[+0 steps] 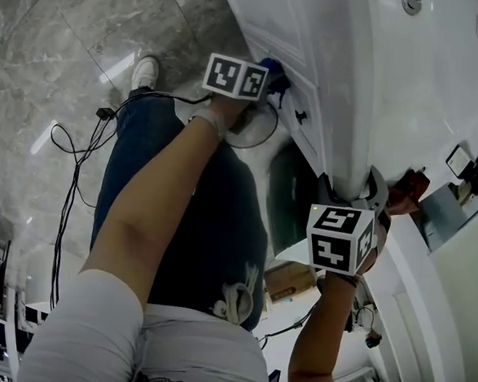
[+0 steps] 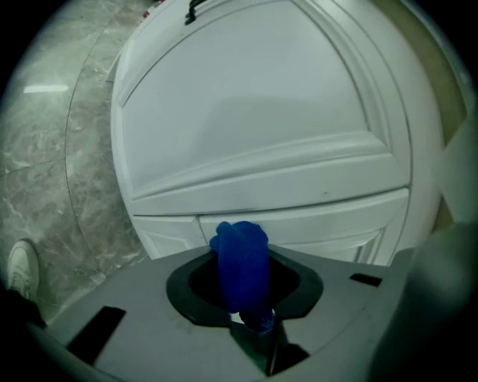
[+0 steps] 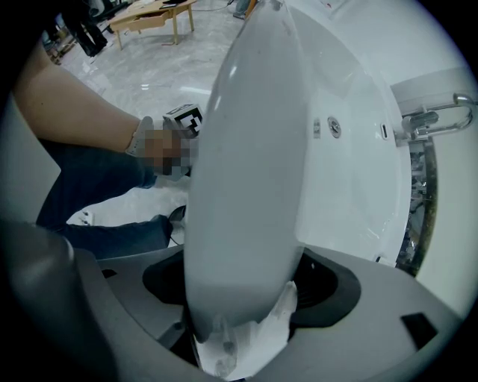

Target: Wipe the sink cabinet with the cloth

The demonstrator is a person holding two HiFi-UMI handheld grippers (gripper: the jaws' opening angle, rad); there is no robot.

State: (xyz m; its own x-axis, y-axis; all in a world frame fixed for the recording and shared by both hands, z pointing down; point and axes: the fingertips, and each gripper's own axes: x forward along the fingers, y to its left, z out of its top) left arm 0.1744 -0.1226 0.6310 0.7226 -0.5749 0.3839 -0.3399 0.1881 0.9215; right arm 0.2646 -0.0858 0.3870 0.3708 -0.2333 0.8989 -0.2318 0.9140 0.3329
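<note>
Bunched blue cloth (image 2: 240, 261) fills the frame's lower centre, clenched in the left gripper (image 2: 248, 310) and held near the white cabinet door (image 2: 261, 127). It looks soft, light and floppy, so a hold on the bunched middle suits wiping. The right gripper (image 3: 239, 328) clamps the sink rim (image 3: 246, 186) over a white wad (image 3: 265, 336). The dark door handle (image 1: 301, 116) could snag the cloth, and cables (image 1: 75, 181) trail at left.
</note>
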